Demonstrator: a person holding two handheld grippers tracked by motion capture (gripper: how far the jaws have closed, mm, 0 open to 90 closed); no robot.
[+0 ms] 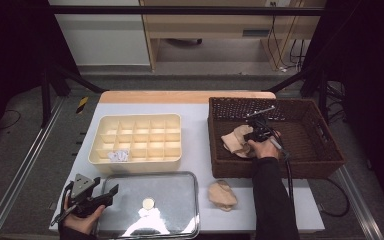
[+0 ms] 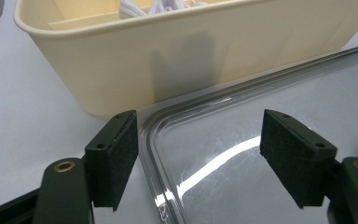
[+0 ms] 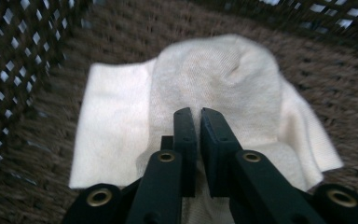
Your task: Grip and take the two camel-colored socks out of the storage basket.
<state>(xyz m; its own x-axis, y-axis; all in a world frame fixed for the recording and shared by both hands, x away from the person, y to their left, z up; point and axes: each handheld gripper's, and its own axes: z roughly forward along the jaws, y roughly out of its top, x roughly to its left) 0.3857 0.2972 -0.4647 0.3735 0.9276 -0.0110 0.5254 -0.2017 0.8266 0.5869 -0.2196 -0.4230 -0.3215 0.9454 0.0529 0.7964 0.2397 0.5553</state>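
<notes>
A cream cloth (image 1: 236, 140) lies crumpled inside the brown wicker basket (image 1: 325, 150) near its left wall. My right gripper (image 1: 254, 134) reaches down into the basket. In the right gripper view its jaws stand almost together, so the right gripper (image 3: 199, 116) is shut on a raised fold of the cloth (image 3: 223, 70). A second beige cloth (image 1: 222, 195) rests on the table in front of the basket. My left gripper (image 1: 110, 195) is held low at the near left, open, its jaws either side of the corner of a clear shiny tray (image 2: 261, 107) with nothing between them.
A cream divided box (image 1: 135, 137) sits mid-table with a small white item (image 1: 118, 156) in a front compartment. The box wall (image 2: 168, 51) rises just beyond the left gripper. A small round pale object (image 1: 148, 203) lies on the shiny tray (image 1: 180, 185).
</notes>
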